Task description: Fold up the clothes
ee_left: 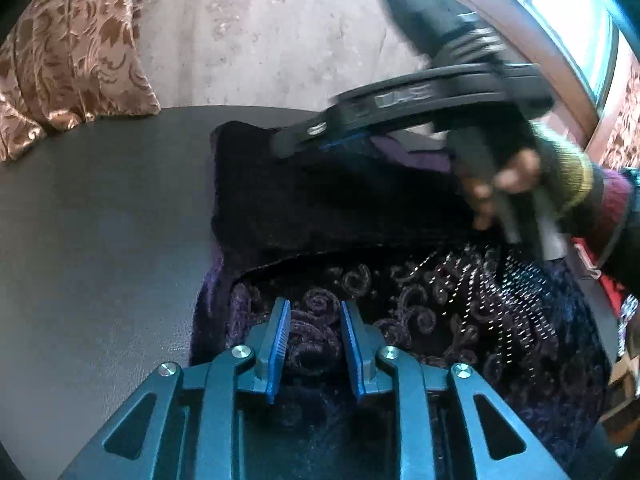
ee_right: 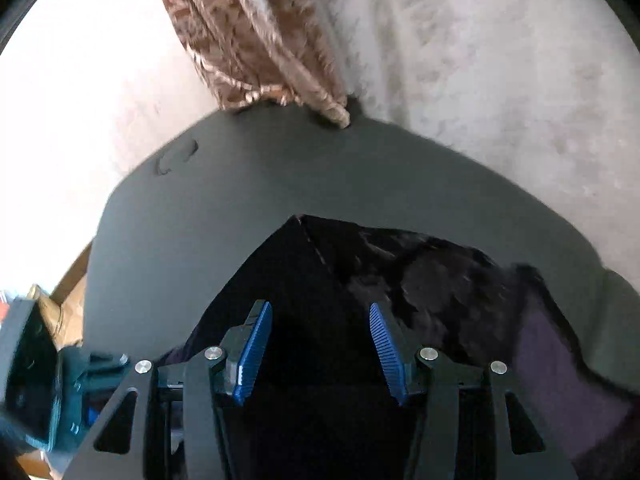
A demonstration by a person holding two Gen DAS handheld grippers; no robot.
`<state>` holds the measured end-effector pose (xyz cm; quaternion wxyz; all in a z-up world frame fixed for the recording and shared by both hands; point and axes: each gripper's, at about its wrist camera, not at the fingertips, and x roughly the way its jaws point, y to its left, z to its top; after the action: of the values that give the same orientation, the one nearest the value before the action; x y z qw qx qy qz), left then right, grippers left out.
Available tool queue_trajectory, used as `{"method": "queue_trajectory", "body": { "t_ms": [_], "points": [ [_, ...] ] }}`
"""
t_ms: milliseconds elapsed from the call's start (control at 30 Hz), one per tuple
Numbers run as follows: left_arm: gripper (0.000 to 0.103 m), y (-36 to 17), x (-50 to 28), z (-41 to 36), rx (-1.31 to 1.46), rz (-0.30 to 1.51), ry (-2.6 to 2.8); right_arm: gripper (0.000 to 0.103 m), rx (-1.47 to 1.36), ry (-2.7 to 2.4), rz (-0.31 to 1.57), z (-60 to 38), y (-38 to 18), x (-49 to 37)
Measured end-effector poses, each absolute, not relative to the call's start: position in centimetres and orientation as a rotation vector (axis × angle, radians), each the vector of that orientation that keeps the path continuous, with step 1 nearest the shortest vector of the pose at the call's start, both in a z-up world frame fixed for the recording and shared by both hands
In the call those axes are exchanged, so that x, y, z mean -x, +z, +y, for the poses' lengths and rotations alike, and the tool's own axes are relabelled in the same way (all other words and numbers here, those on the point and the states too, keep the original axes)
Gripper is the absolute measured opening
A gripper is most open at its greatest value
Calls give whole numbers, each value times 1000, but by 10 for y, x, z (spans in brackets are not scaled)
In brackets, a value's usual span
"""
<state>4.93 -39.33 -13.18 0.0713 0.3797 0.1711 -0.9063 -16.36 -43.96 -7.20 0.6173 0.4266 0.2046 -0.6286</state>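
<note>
Dark purple velvet garment (ee_left: pixel 400 320), scroll-patterned with a beaded patch, lies on the dark grey table (ee_left: pixel 100 240) with one part folded over itself, plain side up. Left gripper (ee_left: pixel 314 328) hangs over the patterned near part, blue pads (ee_left: pixel 280 336) apart, no cloth caught between them. Right gripper (ee_right: pixel 320 340), held in a gloved hand (ee_left: pixel 504 184), sits above the folded dark part with its fingers (ee_right: pixel 256 344) spread wide and nothing gripped; brown patterned curtain (ee_left: pixel 68 52) at the table's far edge.
</note>
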Motion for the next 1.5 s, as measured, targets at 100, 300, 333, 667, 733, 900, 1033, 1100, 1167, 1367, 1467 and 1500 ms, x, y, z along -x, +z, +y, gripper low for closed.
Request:
{"method": "queue_trajectory", "body": {
  "t_ms": [100, 300, 333, 667, 733, 900, 1033, 1100, 1167, 1367, 1467, 1500],
  "points": [
    [25, -134, -56, -403, -1110, 640, -2716, 6, -988, -1421, 476, -452, -73, 155],
    [18, -144, -84, -418, -979, 921, -2618, 2, -954, -1551, 367, -461, -65, 168],
    [18, -144, -86, -419, -967, 947, -2607, 0, -973, -1571, 378, -465, -74, 171],
    [38, -146, -96, -444, -788, 1397, -2500, 56, -967, -1593, 105, -387, -57, 181],
    [45, -145, -92, -452, -743, 1467, -2473, 56, -956, -1624, 100, -352, -53, 178],
    [34, -149, -76, -456, -802, 1316, -2411, 56, -1003, -1756, 174, -271, -70, 174],
    [26, -149, -82, -441, -801, 1160, -2434, 54, -993, -1910, 280, -203, -92, 164],
    [25, -150, -81, -440, -799, 1160, -2424, 54, -966, -1954, 277, -184, -95, 166],
    [25, -149, -75, -438, -802, 1137, -2399, 54, -984, -1936, 200, -177, -97, 177],
    [27, -149, -51, -425, -806, 1021, -2315, 56, -995, -1901, 145, -190, -98, 206],
    [27, -145, -53, -416, -834, 961, -2309, 59, -1001, -1869, 106, -186, -97, 213],
    [27, -145, -57, -413, -838, 963, -2314, 60, -1002, -1855, 93, -186, -96, 215]
  ]
}}
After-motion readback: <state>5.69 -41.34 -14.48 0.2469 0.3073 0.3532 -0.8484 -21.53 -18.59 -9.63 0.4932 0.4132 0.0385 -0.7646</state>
